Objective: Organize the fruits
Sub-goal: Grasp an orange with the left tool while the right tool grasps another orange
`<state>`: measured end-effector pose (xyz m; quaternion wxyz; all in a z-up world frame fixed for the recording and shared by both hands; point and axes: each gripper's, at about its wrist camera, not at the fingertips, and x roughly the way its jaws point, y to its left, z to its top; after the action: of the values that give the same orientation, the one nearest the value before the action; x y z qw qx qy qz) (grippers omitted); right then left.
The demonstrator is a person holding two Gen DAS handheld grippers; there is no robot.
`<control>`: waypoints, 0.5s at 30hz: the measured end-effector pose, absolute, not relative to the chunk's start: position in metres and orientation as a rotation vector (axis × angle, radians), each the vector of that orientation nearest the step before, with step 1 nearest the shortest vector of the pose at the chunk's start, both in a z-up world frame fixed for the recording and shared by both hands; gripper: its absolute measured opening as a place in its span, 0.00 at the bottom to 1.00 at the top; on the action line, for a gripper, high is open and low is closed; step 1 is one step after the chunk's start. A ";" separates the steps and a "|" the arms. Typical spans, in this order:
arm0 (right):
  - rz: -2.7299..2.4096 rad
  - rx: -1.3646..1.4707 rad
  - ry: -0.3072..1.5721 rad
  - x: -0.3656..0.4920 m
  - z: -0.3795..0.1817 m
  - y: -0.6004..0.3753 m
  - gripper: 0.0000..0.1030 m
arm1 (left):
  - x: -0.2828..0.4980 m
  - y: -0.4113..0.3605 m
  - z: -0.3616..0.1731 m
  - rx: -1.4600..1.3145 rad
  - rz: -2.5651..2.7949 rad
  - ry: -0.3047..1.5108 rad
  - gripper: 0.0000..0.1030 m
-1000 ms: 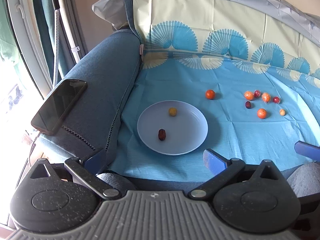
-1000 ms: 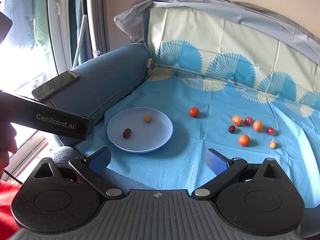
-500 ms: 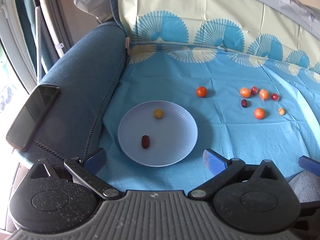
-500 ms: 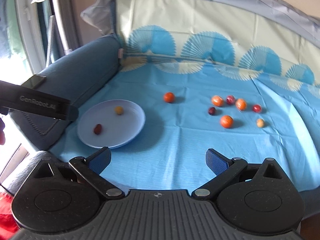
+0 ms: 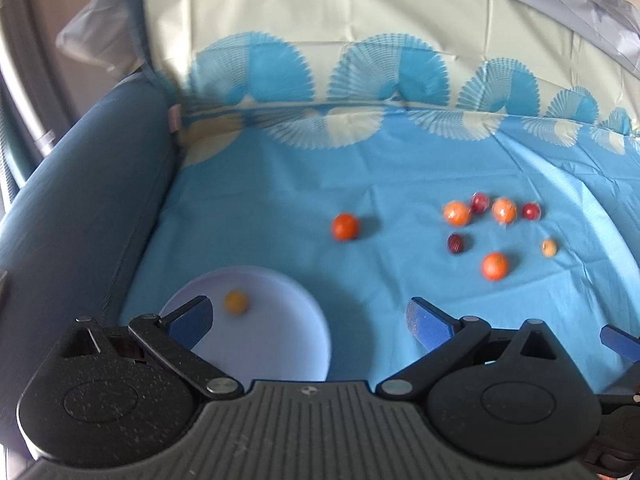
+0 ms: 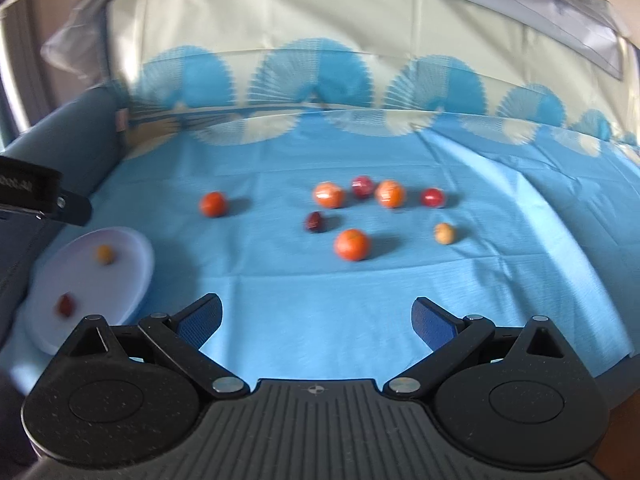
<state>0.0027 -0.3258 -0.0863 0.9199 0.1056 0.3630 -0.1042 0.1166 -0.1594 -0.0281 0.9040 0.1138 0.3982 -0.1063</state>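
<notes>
A pale plate (image 5: pixel 280 344) lies on the blue cloth at lower left, with a small yellow fruit (image 5: pixel 235 301) on it. In the right wrist view the plate (image 6: pixel 132 264) holds the yellow fruit (image 6: pixel 105 254) and a dark red fruit (image 6: pixel 65 305). Several small orange and red fruits lie on the cloth to the right, one orange fruit (image 6: pixel 214 203) apart from the cluster, another (image 6: pixel 352 244) nearest me. My left gripper (image 5: pixel 308 318) is open and empty over the plate's near edge. My right gripper (image 6: pixel 316 316) is open and empty, short of the cluster.
The blue sofa armrest (image 5: pixel 80 200) rises on the left. The cloth-covered backrest (image 5: pixel 360 52) stands behind. The left gripper's body (image 6: pixel 36 196) juts in at the left of the right wrist view. The cloth (image 6: pixel 520 260) spreads right of the fruits.
Both grippers have moved forward and to the right towards the fruit cluster. The plate has slid to the lower left of both views. The phone on the armrest has left the view.
</notes>
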 end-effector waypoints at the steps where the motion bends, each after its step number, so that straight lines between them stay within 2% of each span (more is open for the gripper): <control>1: -0.232 0.220 0.745 0.010 -0.092 -0.333 0.98 | 0.126 -0.168 -0.032 0.247 -0.223 0.823 1.00; 9: -0.340 0.270 0.730 0.076 -0.137 -0.377 0.98 | 0.220 -0.211 -0.079 0.226 -0.224 0.878 1.00; 15: -0.342 0.257 0.755 0.125 -0.187 -0.378 0.98 | 0.290 -0.221 -0.138 0.254 -0.184 0.937 1.00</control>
<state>0.1254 -0.3775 -0.1872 0.9073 0.1247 0.3657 -0.1657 0.2901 -0.2213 -0.1377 0.8804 0.1219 0.4497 -0.0884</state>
